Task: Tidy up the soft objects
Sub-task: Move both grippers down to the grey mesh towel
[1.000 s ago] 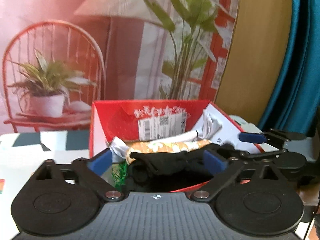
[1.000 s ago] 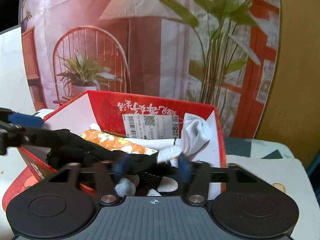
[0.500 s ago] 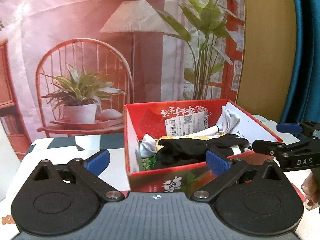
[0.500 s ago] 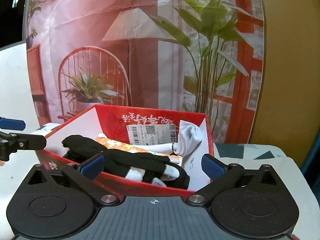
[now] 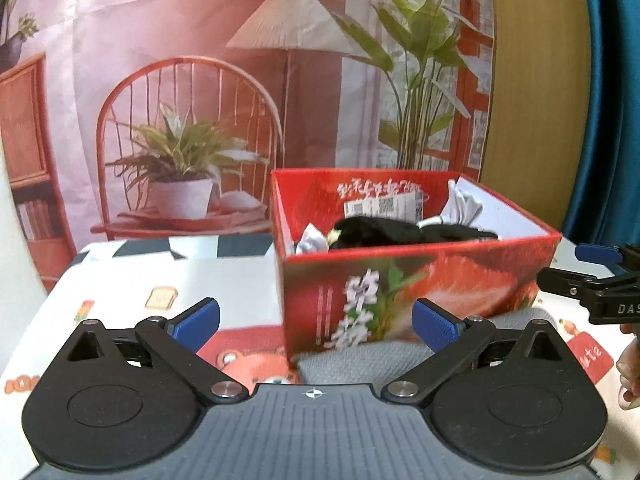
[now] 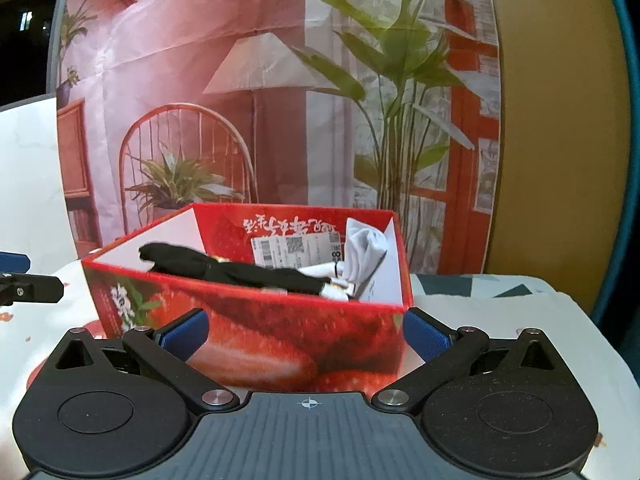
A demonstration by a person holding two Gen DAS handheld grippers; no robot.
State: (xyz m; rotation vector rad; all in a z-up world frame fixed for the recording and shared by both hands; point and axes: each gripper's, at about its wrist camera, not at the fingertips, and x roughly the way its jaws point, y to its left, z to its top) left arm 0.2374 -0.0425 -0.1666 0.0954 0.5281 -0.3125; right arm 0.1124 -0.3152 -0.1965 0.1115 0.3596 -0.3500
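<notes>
With both tools empty, the left gripper (image 5: 315,323) stands with its blue pads (image 5: 197,318) spread wide and nothing between them; the right gripper (image 6: 306,332) is likewise fully spread, its pads framing only the near wall of the red strawberry-print box (image 6: 256,344) without touching it. Just beyond the left tool, a grey knitted cloth (image 5: 360,358) lies on the printed tablecloth (image 5: 132,280), touching or tucked under the box's front edge; which of the two cannot be told. Inside the box, a long black garment (image 6: 244,270) lies across the top of the pile, with a white sock (image 6: 366,254) against the right inner wall and a further pale piece (image 5: 310,238) at the left corner. A barcode label (image 6: 296,250) marks the far inner wall. Behind stands a backdrop printed with a lamp, a chair and plants (image 5: 180,120).

Judged from this layout, the step in hand is the reach for the next loose item, most likely the grey cloth. To do it well, the jaws should be lowered over a raised fold, not a flat patch, and closed on a bunched thickness. The pull should go away from the box, lest the box be dragged or tipped. The other tool may brace the box wall.
</notes>
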